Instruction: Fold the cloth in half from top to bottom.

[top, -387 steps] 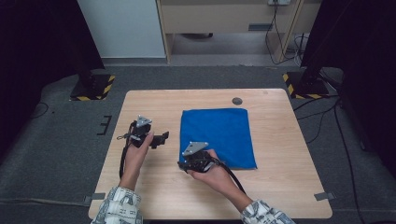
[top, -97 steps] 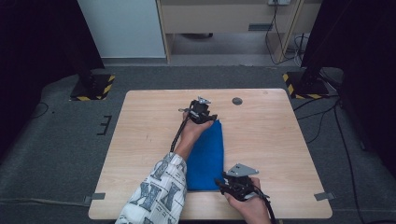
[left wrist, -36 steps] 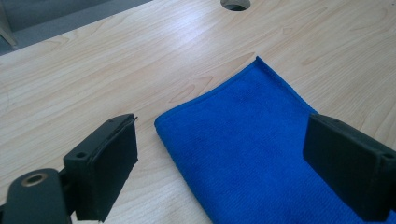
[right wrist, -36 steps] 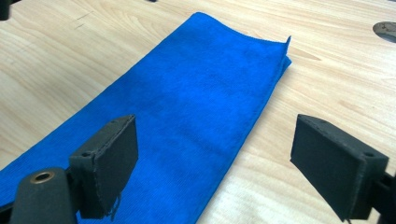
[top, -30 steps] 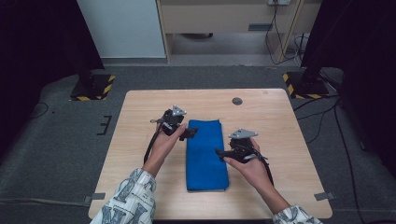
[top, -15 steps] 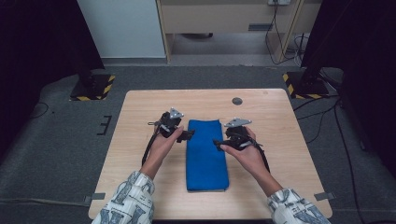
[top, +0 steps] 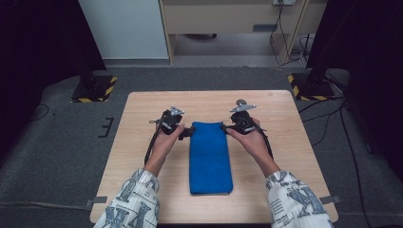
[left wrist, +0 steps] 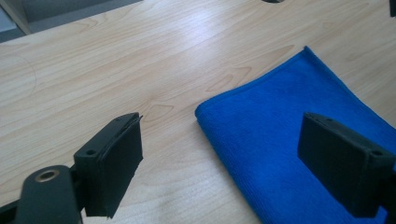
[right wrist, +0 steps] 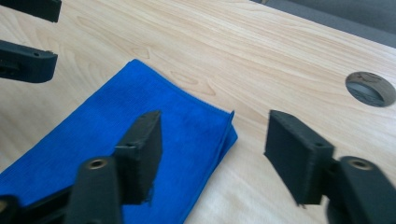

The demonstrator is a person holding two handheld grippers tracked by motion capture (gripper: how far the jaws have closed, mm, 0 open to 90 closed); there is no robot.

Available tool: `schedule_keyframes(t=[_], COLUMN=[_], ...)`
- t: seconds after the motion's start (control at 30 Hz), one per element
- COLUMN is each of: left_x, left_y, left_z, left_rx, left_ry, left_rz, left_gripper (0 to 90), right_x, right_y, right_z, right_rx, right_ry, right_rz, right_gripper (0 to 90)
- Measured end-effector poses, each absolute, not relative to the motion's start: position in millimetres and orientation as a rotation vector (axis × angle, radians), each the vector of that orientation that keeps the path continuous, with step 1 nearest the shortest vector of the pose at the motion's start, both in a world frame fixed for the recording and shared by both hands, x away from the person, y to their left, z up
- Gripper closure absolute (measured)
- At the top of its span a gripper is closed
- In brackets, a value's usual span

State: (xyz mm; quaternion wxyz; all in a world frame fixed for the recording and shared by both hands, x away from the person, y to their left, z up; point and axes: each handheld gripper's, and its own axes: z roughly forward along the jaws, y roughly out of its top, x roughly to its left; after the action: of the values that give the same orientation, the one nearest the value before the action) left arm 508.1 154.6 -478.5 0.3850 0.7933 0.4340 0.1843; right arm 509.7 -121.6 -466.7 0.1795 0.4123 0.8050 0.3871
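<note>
Pale wood table (top: 142, 190), grey carpet around it. Left gripper (top: 189, 131): jaws spread wide, nothing between them, poised at the far left corner of the cloth (top: 209, 156). Right gripper (top: 226, 127): jaws likewise apart and empty, at the far right corner. Cloth: blue microfibre, folded into a long narrow strip, lying flat mid-table, long side running from the person toward the far edge; edges stitched, layers visible at the corner in the right gripper view. Round hole (right wrist: 369, 88) in the tabletop beyond the cloth. Patterned sleeves (top: 132, 202) at the near edge.
</note>
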Motion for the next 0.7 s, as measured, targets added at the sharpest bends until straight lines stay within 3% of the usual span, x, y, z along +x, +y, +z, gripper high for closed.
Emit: schedule_keyframes(t=[0.37,0.53,0.7], left_x=[519,522,526], left_y=[153,154,158], left_z=[-491,-495,-497], left_rx=[2.046,2.029,2.005], left_ry=[1.116,1.133,1.141], left_rz=[0.393,0.381,0.378], left_gripper=[21.9,21.9,28.2], right_x=[541,549,556], right_y=[-113,-108,-106], right_z=[-485,-488,-494], right_rx=[1.241,1.267,1.285], right_ry=[2.3,2.32,2.349], right_rz=[1.019,1.006,0.988], right_gripper=[60.1,62.6,67.9])
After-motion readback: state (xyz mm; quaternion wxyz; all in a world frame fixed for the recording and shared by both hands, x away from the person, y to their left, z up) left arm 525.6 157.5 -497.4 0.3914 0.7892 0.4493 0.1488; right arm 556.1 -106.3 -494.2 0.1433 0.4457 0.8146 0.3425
